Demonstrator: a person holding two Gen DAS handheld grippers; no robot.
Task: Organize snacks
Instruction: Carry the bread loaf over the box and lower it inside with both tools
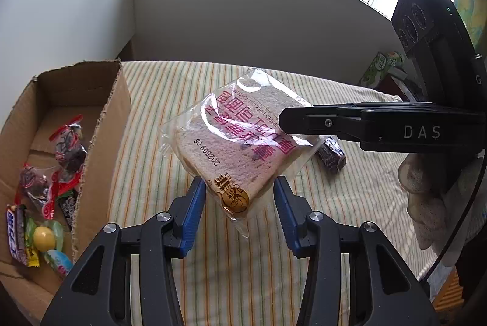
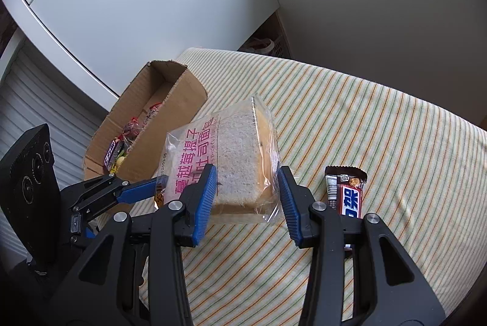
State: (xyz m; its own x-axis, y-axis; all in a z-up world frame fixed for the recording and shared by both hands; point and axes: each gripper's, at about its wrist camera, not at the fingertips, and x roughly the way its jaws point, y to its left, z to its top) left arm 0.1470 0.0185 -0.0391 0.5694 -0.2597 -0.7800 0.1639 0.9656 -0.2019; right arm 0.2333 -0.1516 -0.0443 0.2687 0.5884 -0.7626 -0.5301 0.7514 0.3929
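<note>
Both the left gripper (image 1: 239,204) and right gripper (image 2: 248,195) clamp the bread packet (image 1: 234,140) between them.

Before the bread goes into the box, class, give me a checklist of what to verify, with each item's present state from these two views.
1. Bread packet held between both the left gripper and right gripper: ok.
2. Packet lifted off the striped cloth: ok.
3. Cardboard box open on top: ok.
4. Free space in the box beside the snacks already inside: ok at the far end.
5. Chocolate bar on the cloth clear of the way to the box: ok.
6. Grip firm enough on the slippery wrapper: cannot tell.
</note>
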